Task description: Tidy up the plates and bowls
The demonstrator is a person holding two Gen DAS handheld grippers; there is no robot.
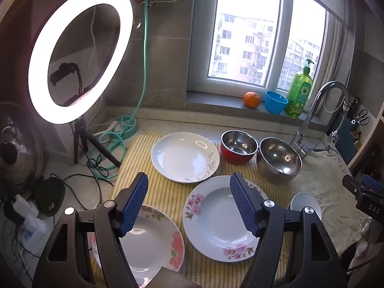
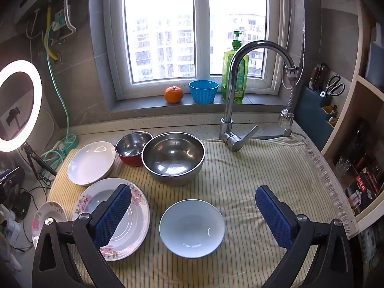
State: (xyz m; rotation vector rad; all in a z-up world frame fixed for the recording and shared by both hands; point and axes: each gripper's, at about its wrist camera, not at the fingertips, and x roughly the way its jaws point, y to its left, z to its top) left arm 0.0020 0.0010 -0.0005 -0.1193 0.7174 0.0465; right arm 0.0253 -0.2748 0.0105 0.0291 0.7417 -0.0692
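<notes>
A: A striped yellow cloth [image 2: 240, 180] covers the counter under the window, by the faucet [image 2: 236, 91].

B: And the fingers?

A: Both pairs spread wide, nothing between them. The left gripper [image 1: 189, 204] hangs over the gap between two flowered plates: the pink-blossom plate [image 1: 216, 225] to its right, the rose-rimmed plate [image 1: 153, 240] to its left. The right gripper [image 2: 194, 216] brackets the pale blue bowl [image 2: 192, 228] from above without touching it.

B: Farther out?

A: A white plate with a grey sprig [image 1: 184, 157], then the red-sided steel bowl [image 2: 133, 147] touching the large steel bowl [image 2: 173, 157].

B: So nothing is stacked yet?

A: I'd say it's the very start. Likely next: lower one gripper to a rim, close on the edge, lift plate onto plate and nest the bowls.
</notes>
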